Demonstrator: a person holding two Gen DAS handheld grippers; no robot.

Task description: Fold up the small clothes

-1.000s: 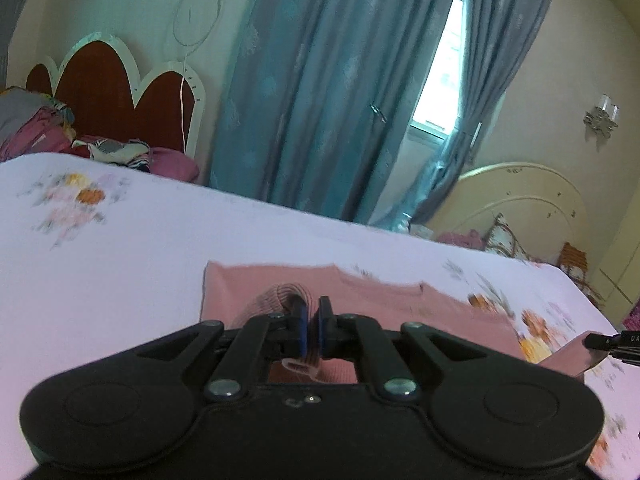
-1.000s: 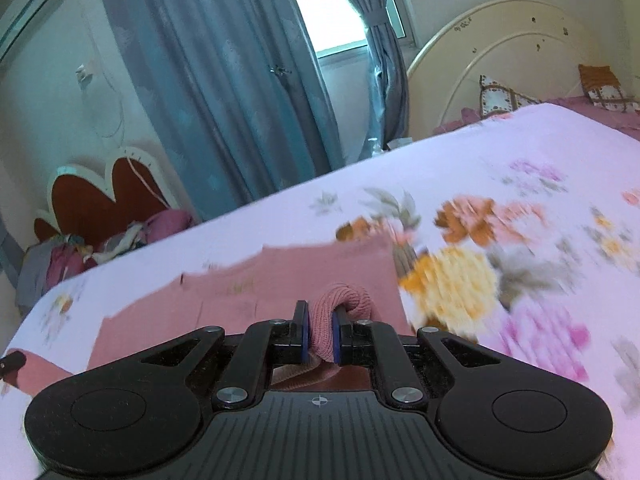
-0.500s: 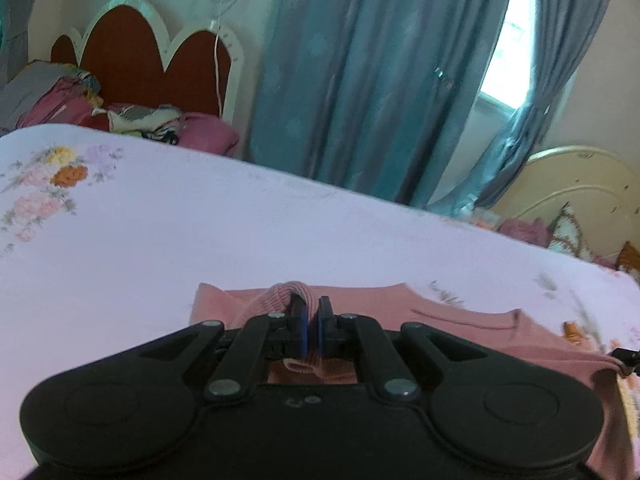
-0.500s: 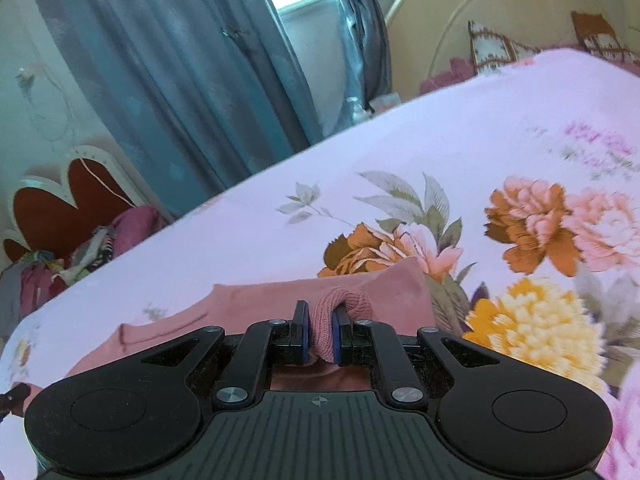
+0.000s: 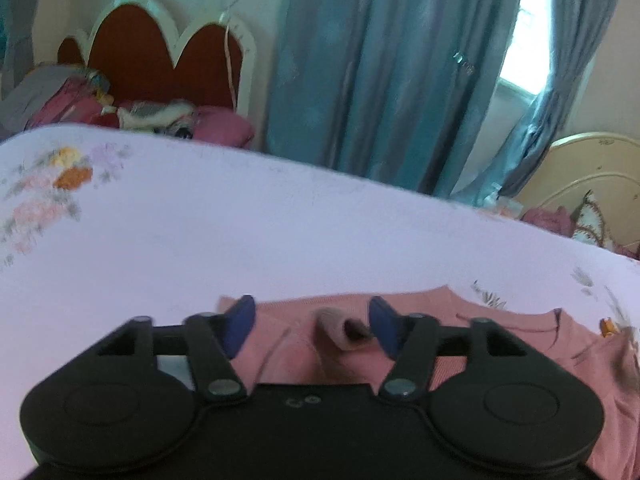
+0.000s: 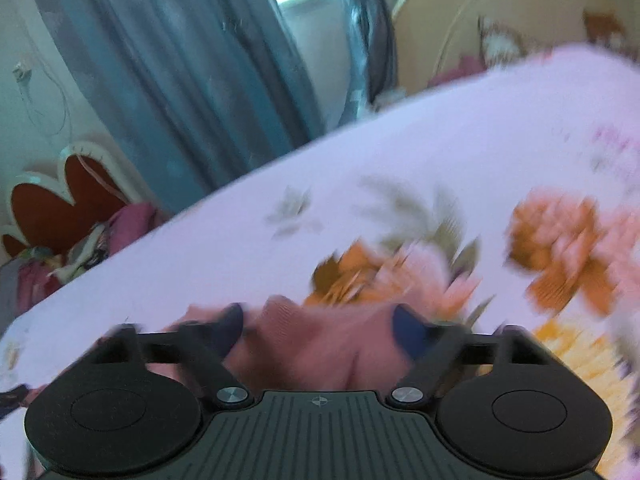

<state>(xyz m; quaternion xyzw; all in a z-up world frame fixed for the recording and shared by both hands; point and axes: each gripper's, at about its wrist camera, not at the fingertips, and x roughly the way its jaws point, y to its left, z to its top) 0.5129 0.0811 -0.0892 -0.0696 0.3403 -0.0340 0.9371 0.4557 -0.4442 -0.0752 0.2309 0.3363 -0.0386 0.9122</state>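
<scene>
A: Layout?
B: Pale floral bedsheet (image 5: 280, 232) fills mid-frame. Teal curtains (image 5: 380, 72) top centre, red scalloped headboard (image 5: 152, 52) upper left.
A: Garment?
B: Pink knit top (image 5: 500, 344) flat on the sheet, bottom centre to lower right.
A: Tongs?
B: Left gripper (image 5: 310, 322) opening, a raised cuff fold (image 5: 342, 328) loose between the blue pads. Right gripper (image 6: 316, 330) opening too, pink fabric (image 6: 320, 340) between, untouched; blurred.

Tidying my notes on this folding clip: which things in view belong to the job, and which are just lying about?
Job:
- pink garment
- left gripper, opening, pads clear
- right gripper, opening, pads clear
- floral bedsheet

Lying about:
- clothes pile
- red headboard
- blue curtains
</scene>
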